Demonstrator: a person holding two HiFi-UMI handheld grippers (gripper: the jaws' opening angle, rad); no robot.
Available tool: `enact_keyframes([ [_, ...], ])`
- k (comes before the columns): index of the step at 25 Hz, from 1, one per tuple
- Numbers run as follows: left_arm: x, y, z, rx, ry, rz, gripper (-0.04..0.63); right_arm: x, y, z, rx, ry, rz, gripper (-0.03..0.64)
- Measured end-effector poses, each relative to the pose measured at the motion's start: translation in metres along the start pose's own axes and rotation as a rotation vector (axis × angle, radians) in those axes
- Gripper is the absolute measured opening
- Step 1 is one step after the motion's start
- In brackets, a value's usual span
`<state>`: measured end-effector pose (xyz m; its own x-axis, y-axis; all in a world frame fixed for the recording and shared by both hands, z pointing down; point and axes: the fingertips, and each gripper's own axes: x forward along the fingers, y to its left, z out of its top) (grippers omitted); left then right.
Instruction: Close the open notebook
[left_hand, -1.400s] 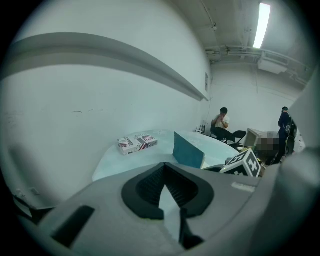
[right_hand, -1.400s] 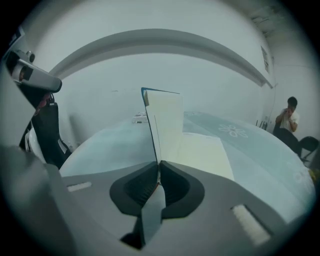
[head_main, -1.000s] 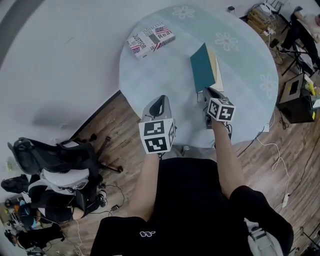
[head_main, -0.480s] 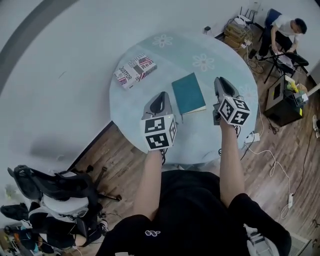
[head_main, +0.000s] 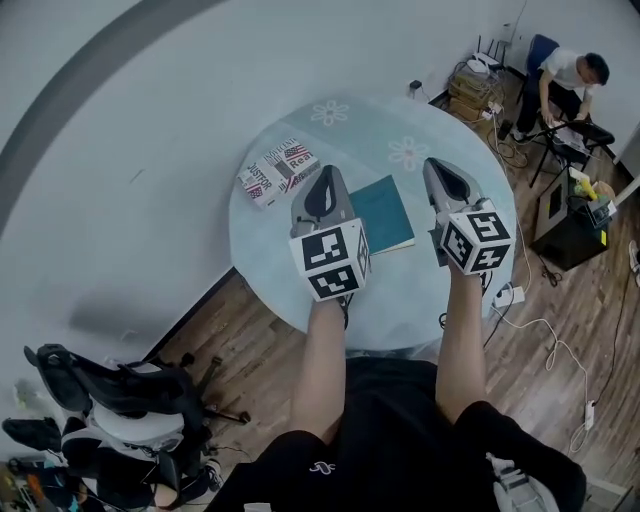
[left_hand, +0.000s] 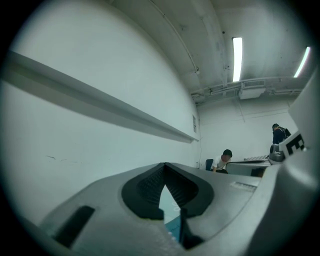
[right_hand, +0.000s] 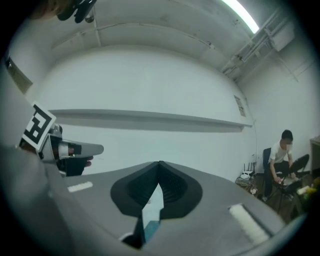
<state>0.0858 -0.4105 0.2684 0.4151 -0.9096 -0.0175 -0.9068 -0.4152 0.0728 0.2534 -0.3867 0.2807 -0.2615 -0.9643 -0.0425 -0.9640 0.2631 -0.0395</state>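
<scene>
We see left gripper (head_main: 324, 182) and right gripper (head_main: 441, 172) jaws pressed together, empty; notebook (head_main: 388, 215) closed, book (head_main: 280, 170) at its 10 o'clock.

The notebook (head_main: 388, 213) is shut. It is thin and has a dark blue-green cover. It lies flat on the round, pale blue table (head_main: 268, 250), near the middle, with its cover facing up. A thin line of pale pages shows along 1 edge, at its lower right. Part of its left side is hidden.
</scene>
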Motion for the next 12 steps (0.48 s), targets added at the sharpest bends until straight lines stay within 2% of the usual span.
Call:
enact_keyframes([
  [4,-0.0024,0.0046,-0.0090,0.009,0.022,-0.001,0.002,0.0043,0.0037,-0.0124,-0.032,0.043,0.010,0.012],
  [12,-0.0052,0.0055,-0.0046,0.047,0.026,-0.010,0.002,0.0049,0.0072,-0.0093,-0.038,0.035,0.027,0.012],
])
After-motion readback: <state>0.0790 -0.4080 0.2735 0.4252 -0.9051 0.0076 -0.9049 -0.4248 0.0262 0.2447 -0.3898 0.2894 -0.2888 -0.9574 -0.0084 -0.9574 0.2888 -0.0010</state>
